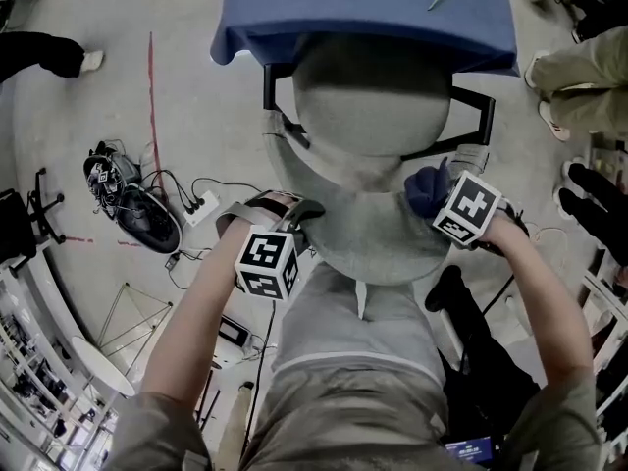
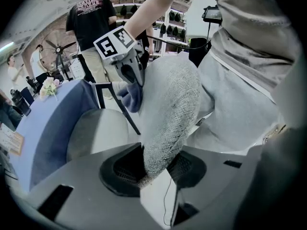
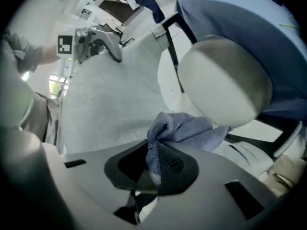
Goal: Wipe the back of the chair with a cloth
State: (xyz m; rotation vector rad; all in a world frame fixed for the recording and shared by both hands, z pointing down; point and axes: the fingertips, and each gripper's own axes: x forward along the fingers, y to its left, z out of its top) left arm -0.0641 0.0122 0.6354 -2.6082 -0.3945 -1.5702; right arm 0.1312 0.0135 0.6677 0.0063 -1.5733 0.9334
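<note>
Left hand-held gripper [image 2: 154, 169]: jaws at a middling width, clamped across the upper edge of the chair back [image 2: 168, 109], whose grey weave fills the gap between them. Right hand-held gripper [image 3: 154, 164]: jaws narrow, pinching a fold of the blue cloth [image 3: 180, 128].

The bulk of the cloth is bunched just ahead of the right jaws. The chair back lies to their left, and the seat [image 3: 220, 80] is further ahead. I cannot tell whether the cloth touches the fabric yet. The blue-covered bench [image 1: 363, 3] stands beyond the seat, well clear of both grippers.

Risks noted:
- The pinch takes only a small fold. Dragging it over the coarse weave could pull the cloth free.
- The cloth is wadded, so I judge only a narrow patch would wipe and areas could be missed.
- My left grip bites only on the edge. A hard push from the right could slip it and let the chair turn or shift.
</note>
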